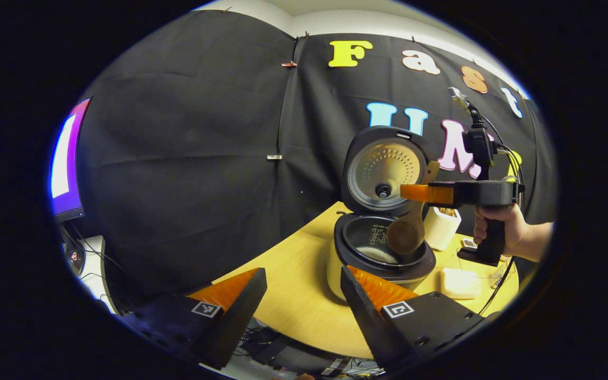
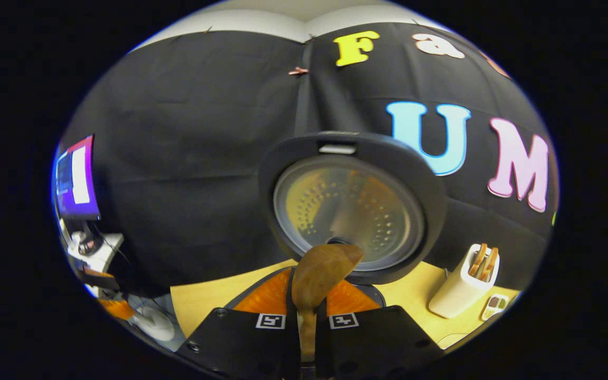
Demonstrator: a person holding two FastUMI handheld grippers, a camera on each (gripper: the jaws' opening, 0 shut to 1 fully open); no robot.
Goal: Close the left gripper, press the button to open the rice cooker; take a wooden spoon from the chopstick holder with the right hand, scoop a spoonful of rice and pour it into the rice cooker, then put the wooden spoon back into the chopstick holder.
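My left gripper (image 1: 304, 295), bottom of left gripper view: fingers wide apart, holding nothing. My right gripper (image 2: 306, 309), bottom centre of right gripper view: fingers clamped on wooden spoon (image 2: 319, 274) handle. Left gripper view, right of centre: spoon bowl tipped down over open rice cooker (image 1: 380, 248), lid upright. Chopstick holder (image 1: 441, 227) just right of cooker on table (image 1: 293, 295).
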